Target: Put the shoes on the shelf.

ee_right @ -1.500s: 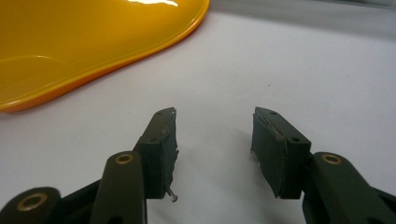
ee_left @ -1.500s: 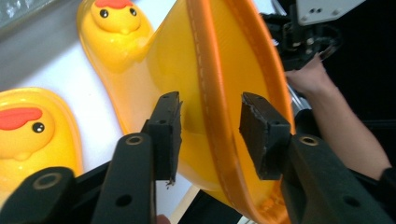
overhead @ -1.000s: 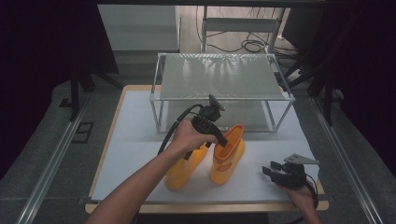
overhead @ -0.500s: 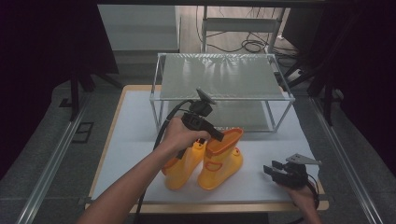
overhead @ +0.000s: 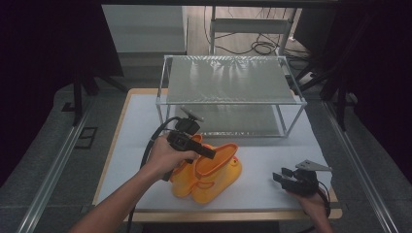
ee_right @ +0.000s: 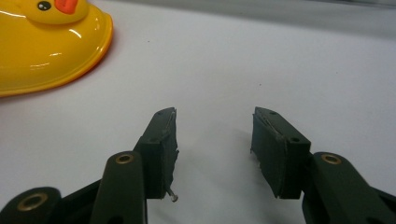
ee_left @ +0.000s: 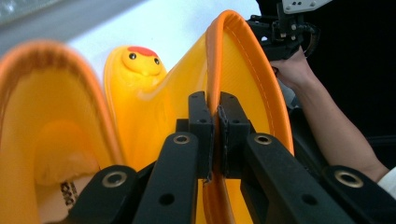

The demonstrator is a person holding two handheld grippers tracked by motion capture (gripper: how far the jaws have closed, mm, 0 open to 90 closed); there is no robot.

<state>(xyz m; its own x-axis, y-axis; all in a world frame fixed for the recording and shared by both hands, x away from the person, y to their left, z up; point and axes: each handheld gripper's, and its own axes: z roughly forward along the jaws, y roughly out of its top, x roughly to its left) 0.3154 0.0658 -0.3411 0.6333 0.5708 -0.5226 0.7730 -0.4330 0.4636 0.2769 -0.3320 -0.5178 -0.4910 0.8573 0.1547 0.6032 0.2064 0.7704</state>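
We are working at a white table (overhead: pixel 145 126), a wire shelf (overhead: pixel 228 82) standing beyond our left gripper (ee_left: pixel 214 122), which is clamping a yellow boot's rim (ee_left: pixel 243 70). Our right gripper (ee_right: pixel 214 140) is waiting nearby, spread wide; shelving the boot probably comes next.

Two yellow rubber boots (overhead: pixel 206 174) counted on the table (overhead: pixel 272 160). One wire-frame shelf rack (overhead: pixel 228 94). Two handheld grippers (overhead: pixel 206 153) present.

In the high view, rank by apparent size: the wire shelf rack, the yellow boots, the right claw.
1. Wire shelf rack, clearly largest.
2. Yellow boots, taken as a pair.
3. Right claw, smallest, even though it sits nearest the camera.
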